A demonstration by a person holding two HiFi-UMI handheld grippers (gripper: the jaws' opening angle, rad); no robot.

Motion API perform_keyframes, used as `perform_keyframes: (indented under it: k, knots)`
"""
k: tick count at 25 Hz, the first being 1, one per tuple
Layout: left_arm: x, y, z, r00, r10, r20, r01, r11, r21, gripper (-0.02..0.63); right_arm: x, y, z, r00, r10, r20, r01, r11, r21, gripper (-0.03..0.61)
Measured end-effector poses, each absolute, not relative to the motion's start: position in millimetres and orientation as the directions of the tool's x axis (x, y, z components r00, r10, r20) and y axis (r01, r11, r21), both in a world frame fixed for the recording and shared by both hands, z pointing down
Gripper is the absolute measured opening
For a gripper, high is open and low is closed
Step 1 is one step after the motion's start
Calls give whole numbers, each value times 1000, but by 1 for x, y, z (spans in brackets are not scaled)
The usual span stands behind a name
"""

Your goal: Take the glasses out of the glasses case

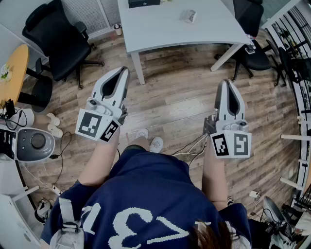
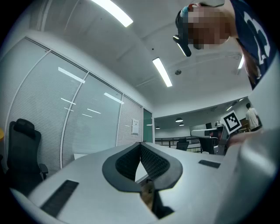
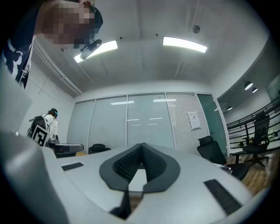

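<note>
1. white bench [image 1: 160, 29] on a wood-plank floor [image 1: 180, 104], with office chairs [image 1: 58, 39] either side of it.
2. what seems the glasses case [image 1: 144, 3], dark, lies at the bench's far edge.
3. left tool [image 1: 124, 71] and right tool [image 1: 226, 82], short of the bench: both closed, empty.
4. white numerals on the shirt [image 1: 146, 214] are unclear.

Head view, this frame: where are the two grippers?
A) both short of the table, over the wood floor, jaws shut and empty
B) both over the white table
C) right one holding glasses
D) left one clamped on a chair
A: the left gripper and right gripper hang over the wood floor, short of the white table; each gripper view shows jaws together with nothing between.
</note>
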State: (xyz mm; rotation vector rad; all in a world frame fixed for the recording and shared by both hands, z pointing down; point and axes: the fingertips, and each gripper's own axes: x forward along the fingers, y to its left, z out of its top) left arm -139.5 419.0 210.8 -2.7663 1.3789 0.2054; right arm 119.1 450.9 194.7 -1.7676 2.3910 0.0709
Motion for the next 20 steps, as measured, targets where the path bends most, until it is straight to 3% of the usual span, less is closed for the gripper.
perform_keyframes:
  k: [11,20]
  knots:
    - [-133,412,213,598,-790,-137,-796,-605,21,14,118,443,192,-306,-930,-202,-938,331,-103,26]
    - [-142,335,222,612,-776,-152,-781,-623,41,14,102,372,194,-309,-930,-197,-938,333,-99,26]
